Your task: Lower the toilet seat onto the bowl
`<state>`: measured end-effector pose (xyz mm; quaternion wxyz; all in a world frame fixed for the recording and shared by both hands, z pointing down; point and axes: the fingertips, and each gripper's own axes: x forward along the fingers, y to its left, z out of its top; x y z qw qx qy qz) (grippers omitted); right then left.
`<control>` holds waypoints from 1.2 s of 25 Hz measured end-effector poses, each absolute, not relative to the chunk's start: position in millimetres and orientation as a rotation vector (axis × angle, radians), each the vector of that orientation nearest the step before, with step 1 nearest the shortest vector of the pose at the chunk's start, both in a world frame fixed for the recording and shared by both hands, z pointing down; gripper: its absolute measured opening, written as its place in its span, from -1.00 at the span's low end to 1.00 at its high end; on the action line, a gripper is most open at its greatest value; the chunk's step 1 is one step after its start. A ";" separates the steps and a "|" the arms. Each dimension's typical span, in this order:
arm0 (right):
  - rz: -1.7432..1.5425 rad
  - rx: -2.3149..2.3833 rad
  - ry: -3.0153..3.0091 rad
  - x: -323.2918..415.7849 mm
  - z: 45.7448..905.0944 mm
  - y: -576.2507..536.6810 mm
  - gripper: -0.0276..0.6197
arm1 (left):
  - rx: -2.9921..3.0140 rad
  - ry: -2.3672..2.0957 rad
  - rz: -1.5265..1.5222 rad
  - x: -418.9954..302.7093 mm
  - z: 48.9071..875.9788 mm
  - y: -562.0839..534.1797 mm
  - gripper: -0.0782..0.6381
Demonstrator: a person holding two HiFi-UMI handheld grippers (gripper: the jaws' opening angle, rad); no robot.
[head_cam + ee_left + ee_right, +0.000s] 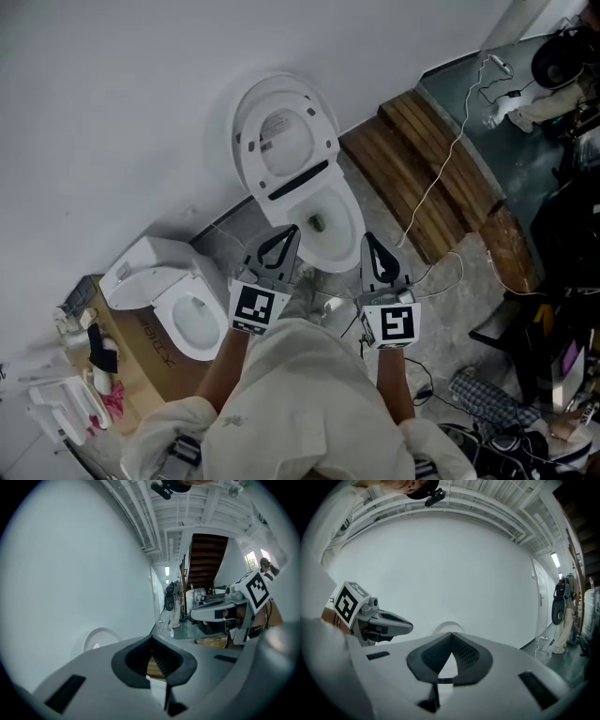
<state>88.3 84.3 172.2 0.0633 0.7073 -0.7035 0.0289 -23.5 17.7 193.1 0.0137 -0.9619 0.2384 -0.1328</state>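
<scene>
A white toilet stands against the white wall with its seat and lid tipped up, and the open bowl lies in front of them. My left gripper hovers at the bowl's near left rim, shut and empty. At the near right rim my right gripper is also shut and empty. In the left gripper view the jaws are closed, with the raised lid beyond them at the left. In the right gripper view the closed jaws point at the top of the lid.
A second toilet sits on a cardboard box at the lower left. Wooden planks lie to the right of the bowl, and a white cable trails across them. Dark equipment and cloth crowd the right side.
</scene>
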 end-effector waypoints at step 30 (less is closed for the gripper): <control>0.153 1.848 -2.225 105.4 228.8 -155.6 -0.89 | -3.000 1.004 -0.547 -5.7 254.2 -200.0 -0.75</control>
